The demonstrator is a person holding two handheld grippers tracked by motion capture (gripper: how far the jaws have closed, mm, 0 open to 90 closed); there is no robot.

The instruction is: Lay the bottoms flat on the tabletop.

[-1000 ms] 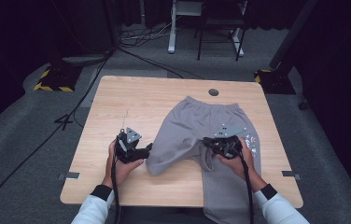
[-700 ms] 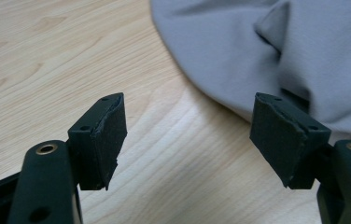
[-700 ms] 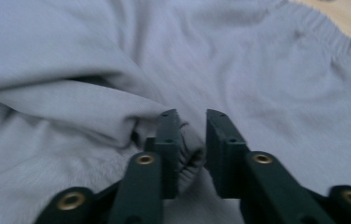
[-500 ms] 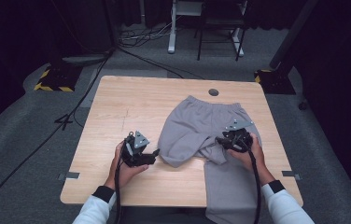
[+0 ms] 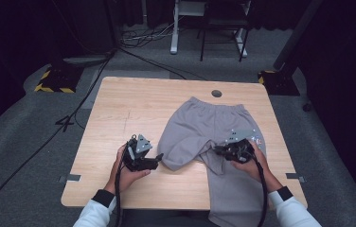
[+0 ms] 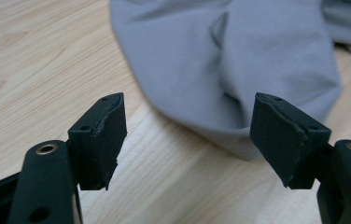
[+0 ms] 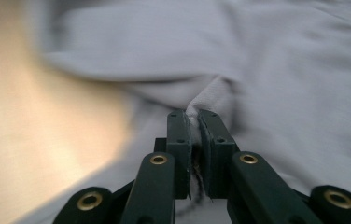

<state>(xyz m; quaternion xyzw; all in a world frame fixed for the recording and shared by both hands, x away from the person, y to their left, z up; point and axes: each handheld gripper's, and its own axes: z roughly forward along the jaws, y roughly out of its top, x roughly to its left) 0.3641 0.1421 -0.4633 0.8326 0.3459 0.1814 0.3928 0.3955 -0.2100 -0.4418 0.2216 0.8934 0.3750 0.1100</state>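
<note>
Wooden counter (image 5: 133,109) carries grey sweatpants (image 5: 204,127), one leg already folded up. My right gripper (image 7: 194,126) jaws, just closing, pinch fabric ridge between them. Left gripper (image 6: 187,135) jaws wide, empty, hem just ahead. Remaining, I judge: further folds.

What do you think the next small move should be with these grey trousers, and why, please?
Probably close the left gripper on the folded leg's edge: the right gripper, just closing, pinches a fold of the grey fabric trousers, while the left gapes just short of the cloth.
</note>
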